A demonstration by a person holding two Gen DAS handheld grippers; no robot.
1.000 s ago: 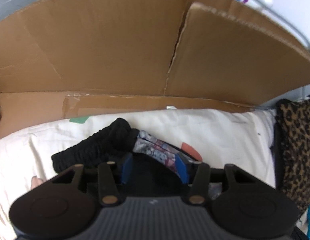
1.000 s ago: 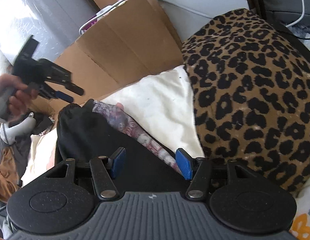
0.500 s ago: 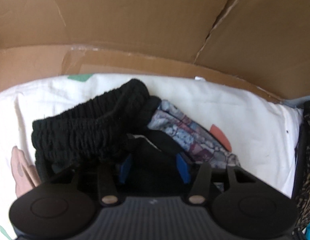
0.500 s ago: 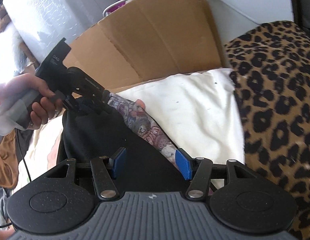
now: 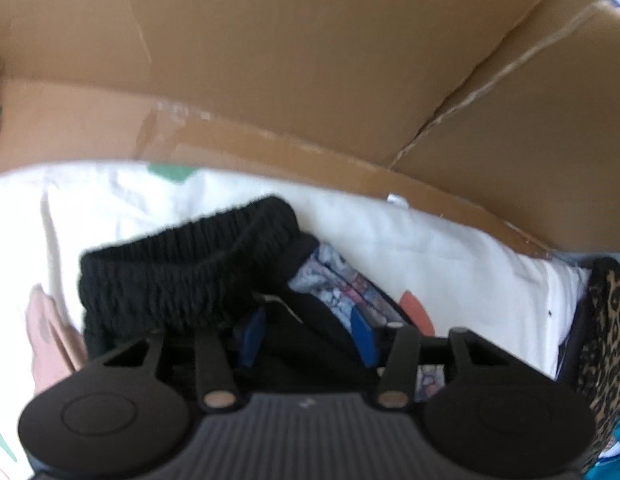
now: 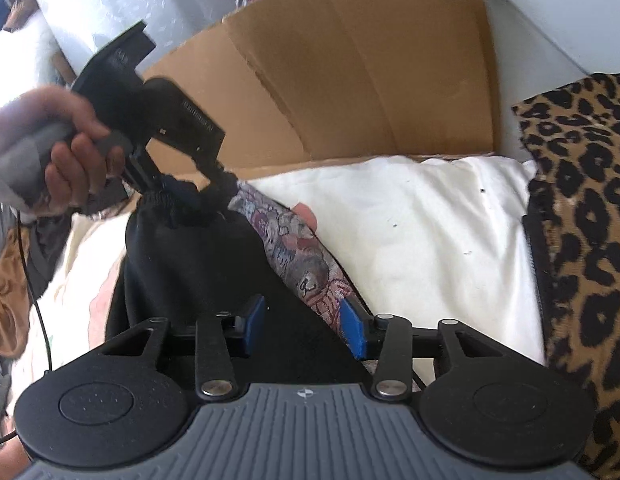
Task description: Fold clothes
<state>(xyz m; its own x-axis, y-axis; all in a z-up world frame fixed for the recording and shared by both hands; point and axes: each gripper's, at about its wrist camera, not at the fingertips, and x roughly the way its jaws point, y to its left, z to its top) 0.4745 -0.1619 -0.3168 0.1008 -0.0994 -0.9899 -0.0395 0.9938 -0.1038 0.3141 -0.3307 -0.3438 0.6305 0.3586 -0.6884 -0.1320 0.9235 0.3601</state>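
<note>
Right wrist view: you are poking your left gripper (image 6: 214,184), fingers apart, at the black shorts' (image 6: 198,264) waistband (image 5: 190,264). Your right gripper (image 6: 304,326) is gaping, gripping nothing. Pinch the waistband next.

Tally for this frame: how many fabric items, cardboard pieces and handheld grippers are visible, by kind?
Black garment with patterned lining: 1
White printed sheet: 1
Leopard-print fabric: 1
Cardboard box panels: 1 flattened box
Grippers: 2, the left gripper and the right gripper
Total: 6
</note>
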